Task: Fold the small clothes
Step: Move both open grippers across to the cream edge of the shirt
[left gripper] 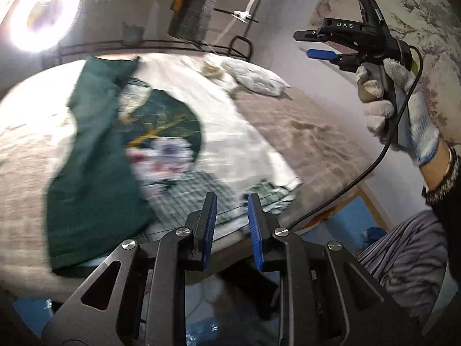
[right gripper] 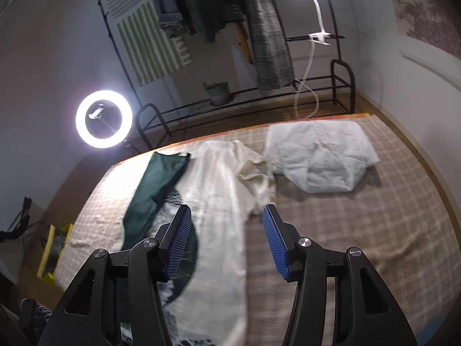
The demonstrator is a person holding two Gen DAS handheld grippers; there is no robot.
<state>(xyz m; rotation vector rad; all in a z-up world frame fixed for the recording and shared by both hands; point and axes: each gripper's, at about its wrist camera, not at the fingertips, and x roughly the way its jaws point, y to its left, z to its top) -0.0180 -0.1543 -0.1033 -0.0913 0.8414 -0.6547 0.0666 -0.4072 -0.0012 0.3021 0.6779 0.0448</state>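
While the ring light [right gripper: 103,118] glows at far left, a green and cream shirt [right gripper: 219,190] lies spread along the checked bed cover [right gripper: 360,216], its green sleeve [right gripper: 157,181] to the left and a folded white garment [right gripper: 319,155] to the right near the far edge. Left tongs [left gripper: 230,207] hover over the shirt's near hem, jaws narrowly apart with nothing between them. Right tongs [right gripper: 226,225], gripped by a gloved hand [left gripper: 394,101], are held above the bed, about half open and empty.
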